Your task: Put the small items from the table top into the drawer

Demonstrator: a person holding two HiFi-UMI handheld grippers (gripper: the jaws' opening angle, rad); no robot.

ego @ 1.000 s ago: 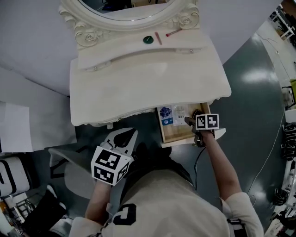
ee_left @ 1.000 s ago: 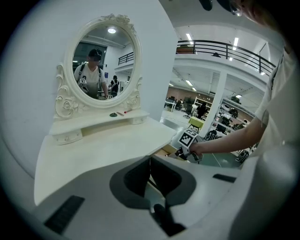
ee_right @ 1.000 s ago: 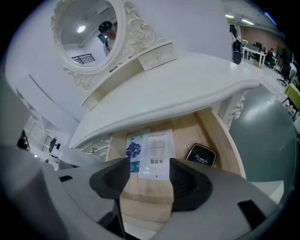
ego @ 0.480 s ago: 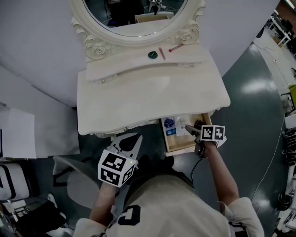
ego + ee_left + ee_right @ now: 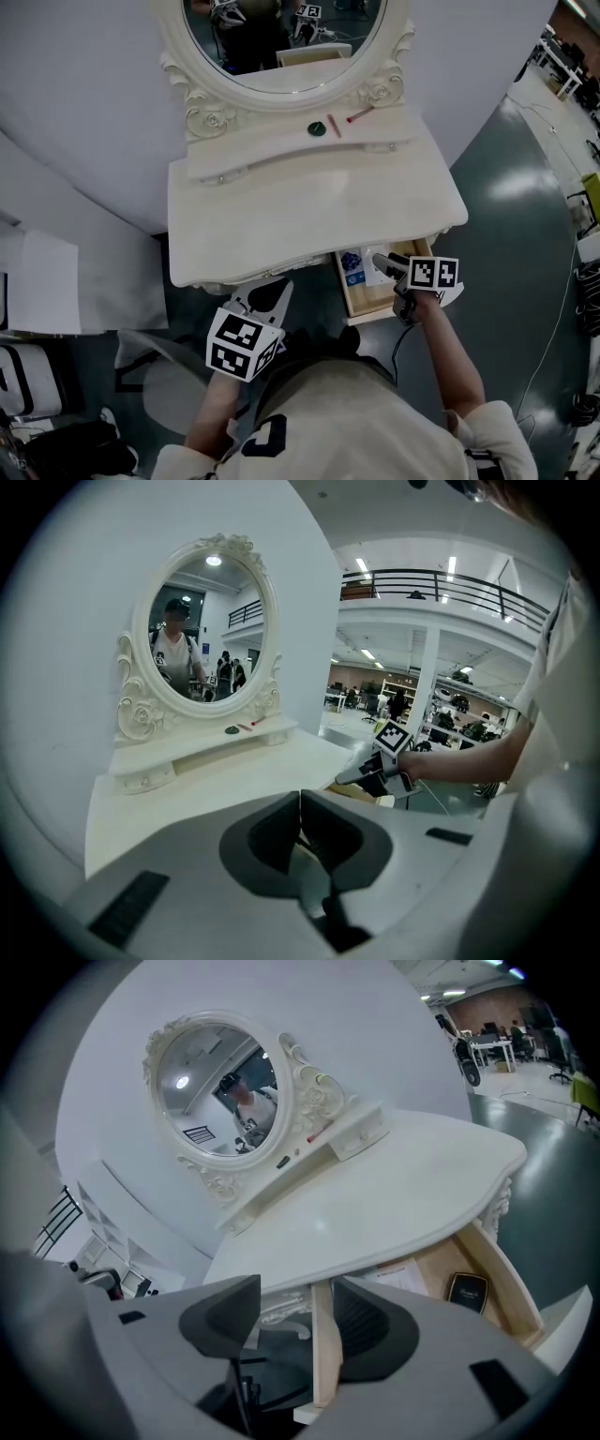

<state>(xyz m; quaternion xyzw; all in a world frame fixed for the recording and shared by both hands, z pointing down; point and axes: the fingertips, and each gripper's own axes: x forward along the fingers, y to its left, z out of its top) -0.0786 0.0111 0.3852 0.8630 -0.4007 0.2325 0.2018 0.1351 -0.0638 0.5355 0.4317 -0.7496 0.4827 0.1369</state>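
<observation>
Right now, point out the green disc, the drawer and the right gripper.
green disc (image 5: 317, 128): head view, on its top face.
drawer (image 5: 371, 310): head view, on its wooden front edge.
right gripper (image 5: 382, 262): head view, midway between its jaw tips.

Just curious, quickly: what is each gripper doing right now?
Left gripper: closed, empty.
Right gripper: open, around the drawer side.
</observation>
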